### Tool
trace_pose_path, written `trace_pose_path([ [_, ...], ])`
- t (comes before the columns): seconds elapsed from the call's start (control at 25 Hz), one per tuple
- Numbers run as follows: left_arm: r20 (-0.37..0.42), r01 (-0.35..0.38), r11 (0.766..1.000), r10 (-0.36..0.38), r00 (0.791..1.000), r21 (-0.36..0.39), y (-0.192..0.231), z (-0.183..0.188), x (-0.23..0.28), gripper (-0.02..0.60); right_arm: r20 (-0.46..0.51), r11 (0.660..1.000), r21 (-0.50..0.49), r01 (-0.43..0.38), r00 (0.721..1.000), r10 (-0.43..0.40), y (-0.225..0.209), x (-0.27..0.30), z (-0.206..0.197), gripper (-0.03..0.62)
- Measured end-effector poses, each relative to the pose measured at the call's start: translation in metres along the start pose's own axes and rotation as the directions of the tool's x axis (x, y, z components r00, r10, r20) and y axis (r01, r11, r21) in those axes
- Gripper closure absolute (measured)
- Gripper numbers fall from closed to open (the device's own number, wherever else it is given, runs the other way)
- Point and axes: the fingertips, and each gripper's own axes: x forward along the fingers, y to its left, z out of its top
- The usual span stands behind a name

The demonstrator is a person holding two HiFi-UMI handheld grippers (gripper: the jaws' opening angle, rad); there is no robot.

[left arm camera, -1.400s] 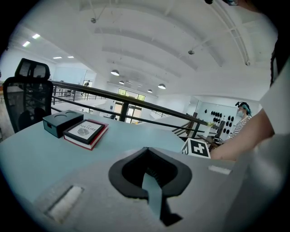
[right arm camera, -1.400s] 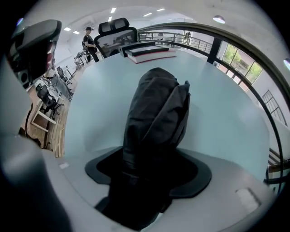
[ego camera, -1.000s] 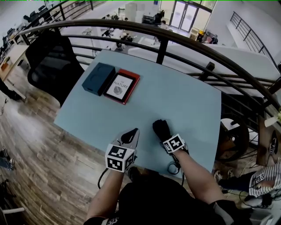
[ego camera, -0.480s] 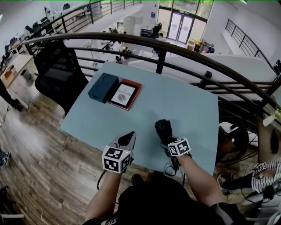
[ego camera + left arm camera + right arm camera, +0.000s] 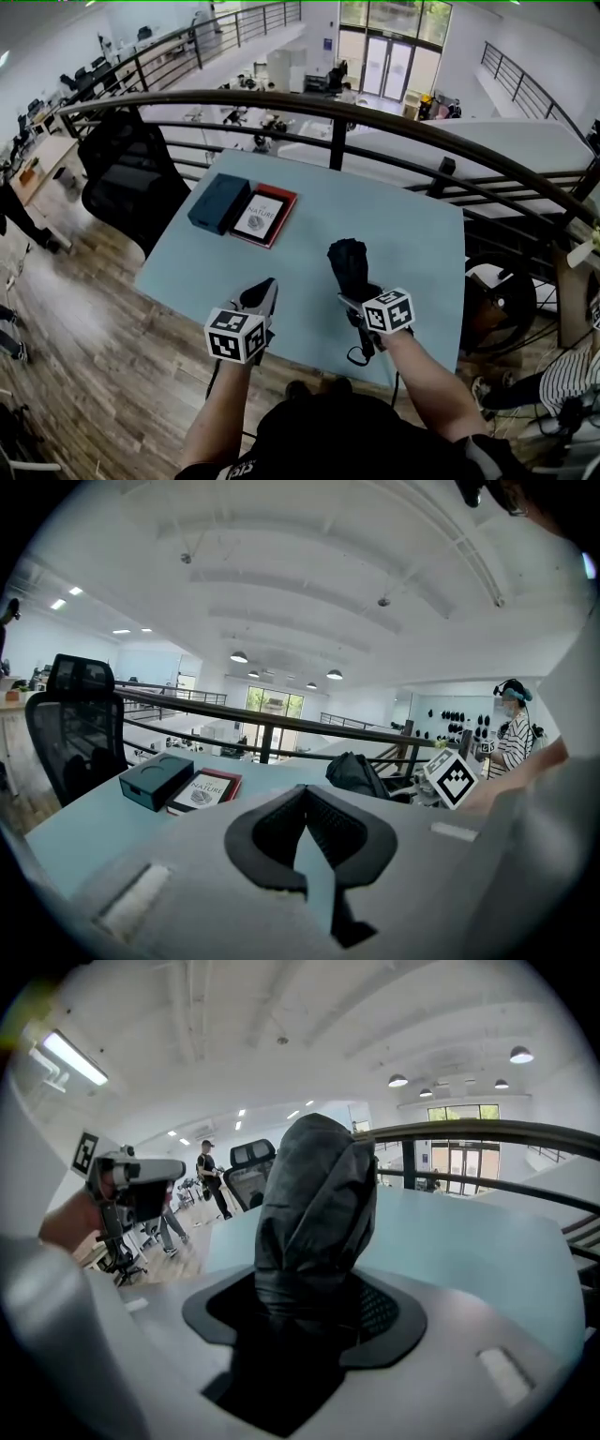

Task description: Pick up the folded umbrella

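Head view shows one folded umbrella (image 5: 350, 262), one book (image 5: 262, 215), one box (image 5: 218, 202).

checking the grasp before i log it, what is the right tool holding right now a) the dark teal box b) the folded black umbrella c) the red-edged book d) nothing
b: in the right gripper view the folded black umbrella stands between the pads of the right tool, which are closed on it, while the box and book lie on the table.
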Motion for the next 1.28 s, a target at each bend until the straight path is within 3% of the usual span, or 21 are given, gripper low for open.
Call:
trace_pose_path([
  [0.32,0.018,0.015,1.000,-0.015,1.000,0.021,-0.023,0.030,0.017,0.575,0.175,0.998,-0.056,-0.029,0.984,0.039,0.003,-0.043,0.070,0.332],
  [0.52,0.011,0.044,0.994,-0.045,0.999,0.100,-0.036,0.044,0.025,0.575,0.279,0.994,-0.090,-0.069,0.956,0.092,0.010,-0.067,0.108,0.333],
  [0.84,0.094,0.020,0.992,-0.031,0.995,0.121,-0.039,0.083,0.012,0.575,0.448,0.980,-0.183,-0.072,0.882,0.148,0.024,-0.121,0.161,0.333],
  [1.16,0.136,-0.025,0.992,0.008,0.991,0.124,-0.029,0.092,0.000,0.575,0.557,0.968,-0.249,-0.032,0.813,0.170,0.035,-0.159,0.180,0.333],
  [1.28,0.161,-0.049,0.992,0.030,0.986,0.114,-0.027,0.091,-0.006,0.575,0.567,0.971,-0.236,-0.036,0.807,0.167,0.032,-0.164,0.168,0.333],
])
